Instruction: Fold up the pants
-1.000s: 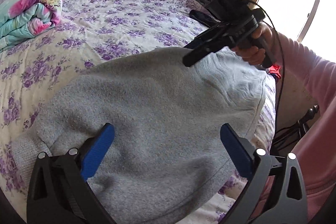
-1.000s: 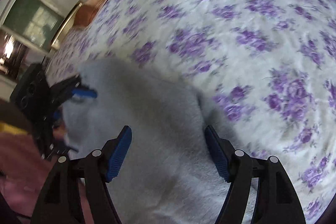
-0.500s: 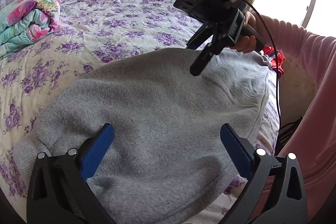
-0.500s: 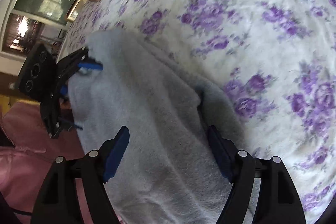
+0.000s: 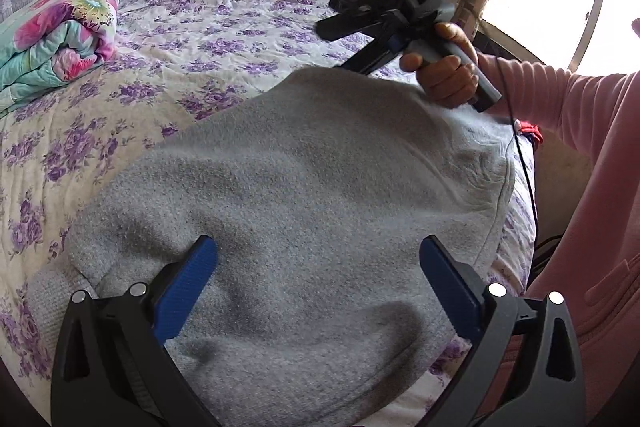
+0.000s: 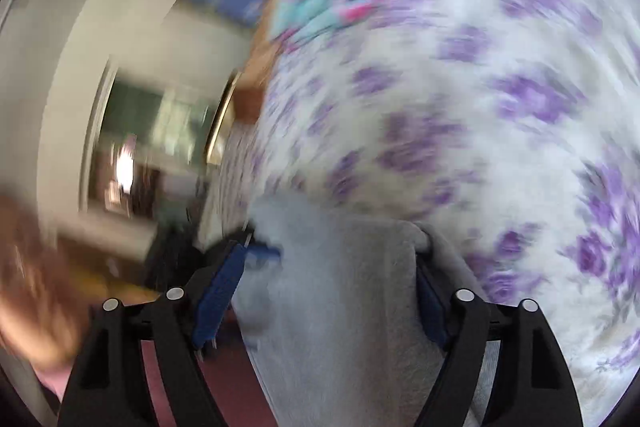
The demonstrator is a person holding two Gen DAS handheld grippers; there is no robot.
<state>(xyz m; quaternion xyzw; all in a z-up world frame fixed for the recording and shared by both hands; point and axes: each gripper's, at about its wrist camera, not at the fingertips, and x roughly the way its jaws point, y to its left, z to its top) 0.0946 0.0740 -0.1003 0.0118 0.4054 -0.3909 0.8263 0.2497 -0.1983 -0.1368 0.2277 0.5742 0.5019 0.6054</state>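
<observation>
While the grey pants [image 5: 320, 195] lie spread on the bed [image 5: 208, 11], their near edge reaching the mattress side by the person's pink sleeve [image 5: 560, 99], we judge the main danger to be a poor catch at the far edge: the right wrist view is badly smeared, so if the right gripper [image 6: 324, 291] bites down now it may take only the top layer, or pinch the floral bedcover along with the cloth, and the fold would drag crooked. A second risk is the pants sliding off the bed edge if one side is lifted while the other lies free. Our left gripper [image 5: 318, 267] hovers over the near part of the pants with its jaws spread wide and released; nothing sits between the blue pads [image 5: 188, 279] that they press on, though we cannot tell whether the tips brush the fleece. The right jaws have just been closing a little yet stand well apart, straddling a raised ridge of grey cloth; the pads do not appear to squeeze it, so we read them as released.
</observation>
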